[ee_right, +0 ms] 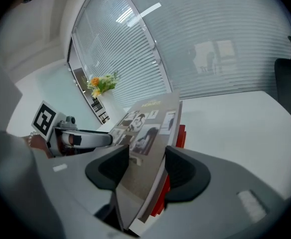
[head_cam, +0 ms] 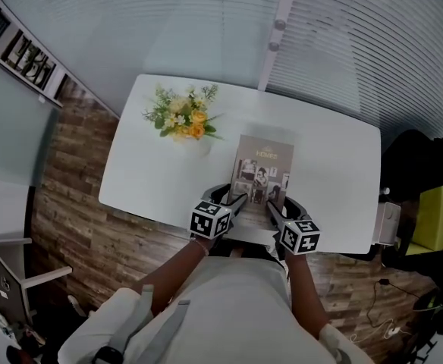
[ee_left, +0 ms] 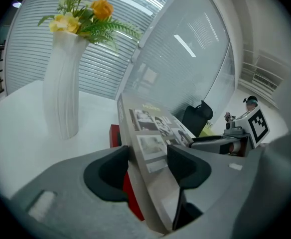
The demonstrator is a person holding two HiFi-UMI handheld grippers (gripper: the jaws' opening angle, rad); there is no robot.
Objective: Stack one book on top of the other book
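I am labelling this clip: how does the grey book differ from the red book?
The grey book shows a cover full of photos; the red book shows only a plain edge. The grey book is clamped by the left gripper and the right gripper; the red book sits underneath, mostly hidden. Both are over the white table.

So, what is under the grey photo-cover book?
A red book lies under the grey book. Only its red edge shows past the cover. The rest of it is covered, as is whether the two touch.
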